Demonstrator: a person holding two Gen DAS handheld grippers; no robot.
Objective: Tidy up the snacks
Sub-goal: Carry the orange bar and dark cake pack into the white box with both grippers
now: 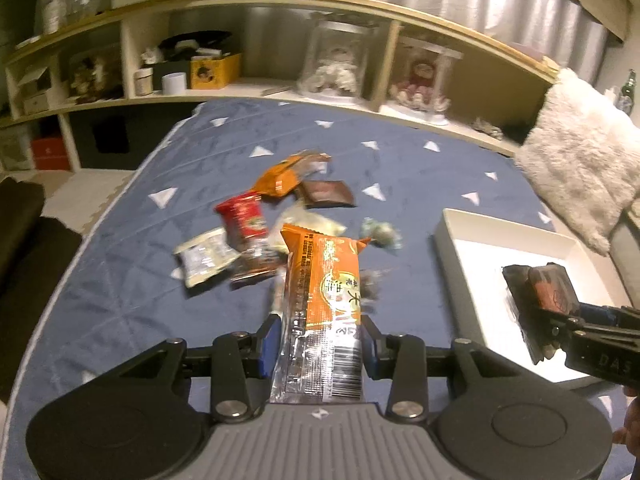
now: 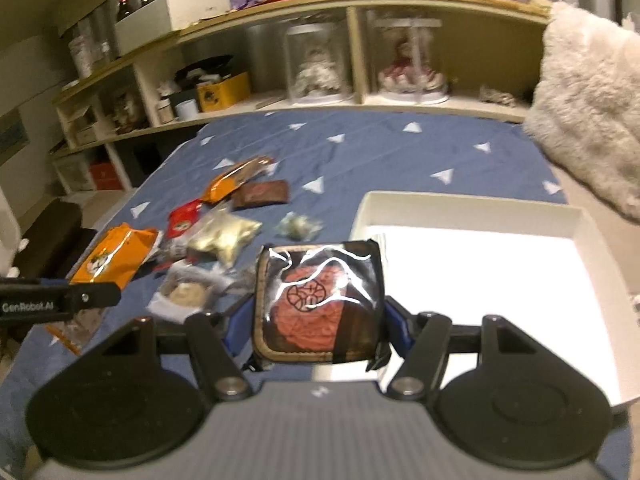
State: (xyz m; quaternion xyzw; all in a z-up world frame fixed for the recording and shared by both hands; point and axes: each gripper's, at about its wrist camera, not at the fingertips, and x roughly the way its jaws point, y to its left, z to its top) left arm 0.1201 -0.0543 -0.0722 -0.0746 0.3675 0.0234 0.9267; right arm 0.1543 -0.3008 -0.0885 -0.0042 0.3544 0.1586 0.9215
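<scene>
My left gripper (image 1: 320, 342) is shut on a long orange snack packet (image 1: 324, 280) and holds it above the blue bedspread (image 1: 120, 280). Beyond it lies a loose pile: another orange packet (image 1: 288, 174), a brown packet (image 1: 328, 194), a red packet (image 1: 244, 216), a silver packet (image 1: 204, 258) and a small green one (image 1: 380, 234). My right gripper (image 2: 318, 320) is shut on a dark clear-wrapped red pastry (image 2: 320, 300), at the near left corner of the white box (image 2: 480, 208). In the left wrist view the right gripper (image 1: 556, 316) hovers over the white box (image 1: 452, 248) with the pastry (image 1: 536, 292).
A curved wooden shelf unit (image 1: 248, 92) with jars and boxes runs along the far side of the bed. A fluffy white pillow (image 2: 588, 120) lies at the right, just beyond the box. The bed's left edge (image 1: 80, 240) drops to the floor.
</scene>
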